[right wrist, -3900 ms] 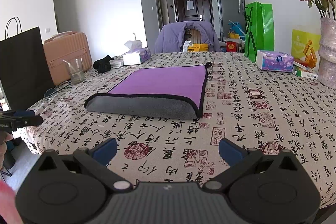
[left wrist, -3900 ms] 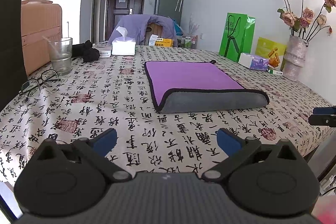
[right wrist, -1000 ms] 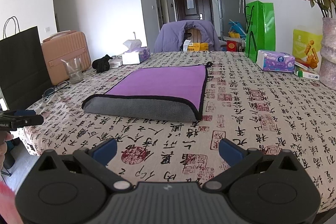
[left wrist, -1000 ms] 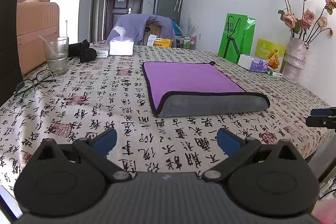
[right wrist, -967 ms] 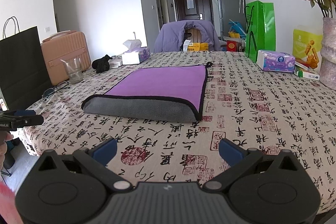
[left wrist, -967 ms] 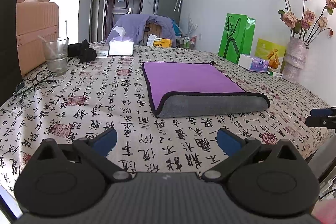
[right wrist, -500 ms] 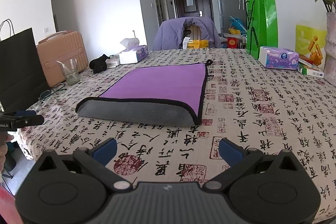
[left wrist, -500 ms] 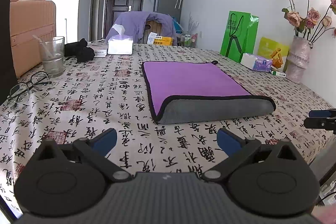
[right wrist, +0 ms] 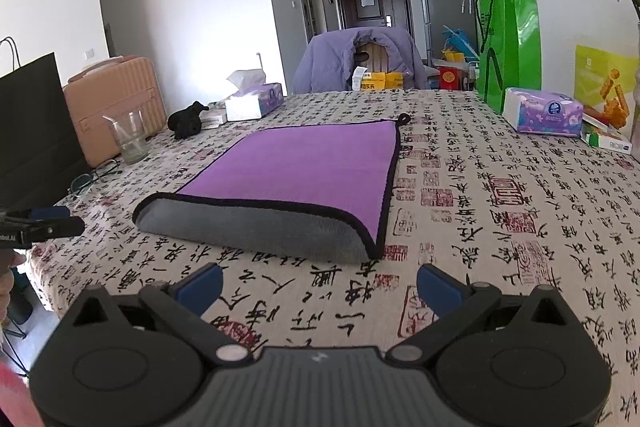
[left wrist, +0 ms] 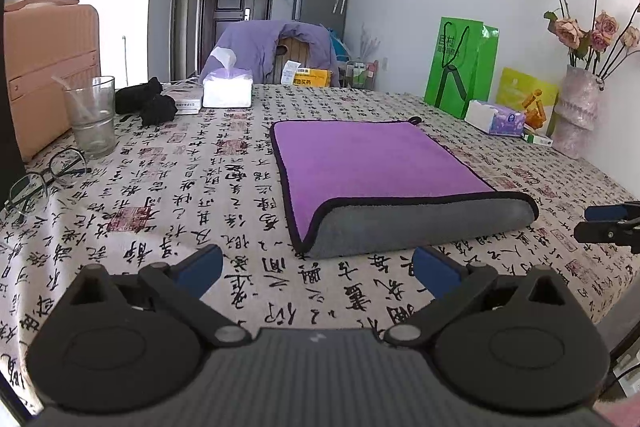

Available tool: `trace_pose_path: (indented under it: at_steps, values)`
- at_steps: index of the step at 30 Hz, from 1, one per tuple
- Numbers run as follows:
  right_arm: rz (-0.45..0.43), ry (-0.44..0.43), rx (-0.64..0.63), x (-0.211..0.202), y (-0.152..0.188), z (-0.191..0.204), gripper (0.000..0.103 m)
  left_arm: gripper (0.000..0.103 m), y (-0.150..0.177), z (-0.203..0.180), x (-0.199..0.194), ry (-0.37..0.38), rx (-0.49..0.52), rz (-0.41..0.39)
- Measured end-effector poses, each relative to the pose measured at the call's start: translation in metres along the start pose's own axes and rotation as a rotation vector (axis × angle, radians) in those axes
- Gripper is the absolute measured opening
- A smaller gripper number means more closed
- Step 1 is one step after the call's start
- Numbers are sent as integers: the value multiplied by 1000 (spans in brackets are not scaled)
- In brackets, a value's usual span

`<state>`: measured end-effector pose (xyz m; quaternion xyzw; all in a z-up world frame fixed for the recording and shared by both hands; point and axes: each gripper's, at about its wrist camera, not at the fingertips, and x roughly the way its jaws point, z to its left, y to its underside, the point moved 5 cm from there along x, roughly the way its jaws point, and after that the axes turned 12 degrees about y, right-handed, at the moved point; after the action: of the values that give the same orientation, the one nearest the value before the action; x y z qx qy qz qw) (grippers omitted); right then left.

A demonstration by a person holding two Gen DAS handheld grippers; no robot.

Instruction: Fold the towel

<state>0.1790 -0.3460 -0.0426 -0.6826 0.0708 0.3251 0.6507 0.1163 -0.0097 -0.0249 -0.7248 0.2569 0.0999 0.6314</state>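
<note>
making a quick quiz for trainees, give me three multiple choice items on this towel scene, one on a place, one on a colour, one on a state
1. Where is the glass?
A. on the table's left side, by the spectacles
B. on the towel
C. beside the vase

2. What colour is the towel's upper face?
A. green
B. purple
C. orange

3. How do the two grippers stand?
A. both shut on the towel
B. left shut, right open
C. both open, short of the towel

Answers:
1 A: the glass stands on the table left of the towel, just beyond the spectacles; the vase is on the far right.
2 B: the upper face is purple, with a black edge and a grey underside rolled up at the near end.
3 C: the left gripper and right gripper each show blue fingers spread wide with only tablecloth between them.
</note>
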Motion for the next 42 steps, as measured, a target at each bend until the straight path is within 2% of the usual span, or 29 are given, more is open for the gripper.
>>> trace_pose_path:
  at_steps: [11,19,28,35,42]
  values:
    - [30,-11,-50,24,-13,6,103,103,-12,6,19,3,20,38]
    - [58,-20,-109,41,-23,14,103,103,-25,7,33,12,62,81]
    - [92,-21,-132,59,-33,13,103,103,-33,12,56,21,64,137]
    - [122,-28,-168,74,-38,13,93,103,-40,19,73,13,72,176]
    - [145,-36,-172,85,-40,12,78,102,-42,24,90,18,66,207]
